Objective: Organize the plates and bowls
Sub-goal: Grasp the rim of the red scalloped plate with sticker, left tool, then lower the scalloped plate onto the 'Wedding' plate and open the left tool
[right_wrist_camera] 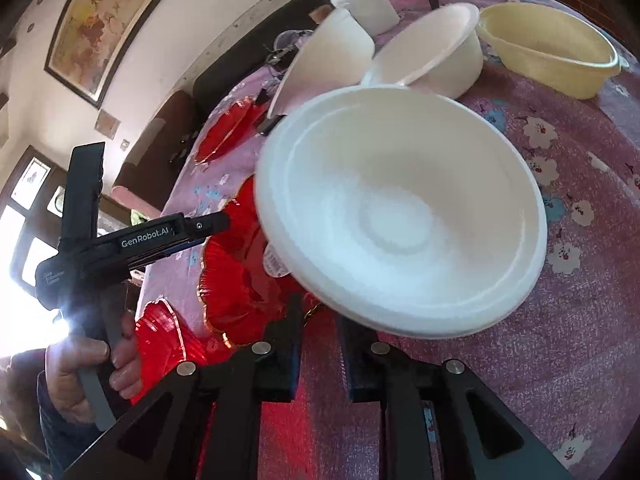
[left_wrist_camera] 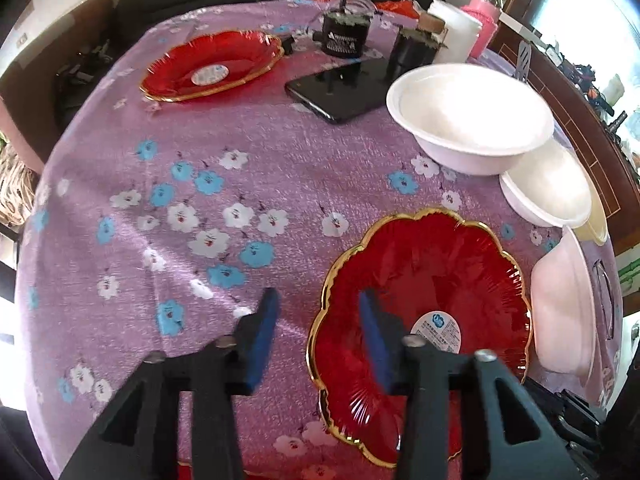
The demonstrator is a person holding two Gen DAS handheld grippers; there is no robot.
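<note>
My left gripper point(left_wrist_camera: 318, 320) is open and empty, low over the purple cloth, its right finger over the left rim of a near red gold-rimmed plate point(left_wrist_camera: 440, 276). A second red plate point(left_wrist_camera: 216, 65) lies far left. My right gripper point(right_wrist_camera: 320, 316) is shut on the near rim of a white foam bowl point(right_wrist_camera: 404, 216), held tilted above the table; that bowl shows on edge at the right in the left wrist view point(left_wrist_camera: 564, 304). Two more white bowls point(left_wrist_camera: 468, 114) point(left_wrist_camera: 548, 188) sit at the right. The left gripper's body point(right_wrist_camera: 132, 240) shows over the near red plate point(right_wrist_camera: 240, 280).
A cream plastic basin point(right_wrist_camera: 548, 48) sits far right. A black phone point(left_wrist_camera: 340, 88), dark jars point(left_wrist_camera: 344, 32), a white cup stack point(left_wrist_camera: 456, 34) and a pink bottle point(left_wrist_camera: 486, 20) stand at the table's back. A third red plate point(right_wrist_camera: 168, 332) sits at the near edge.
</note>
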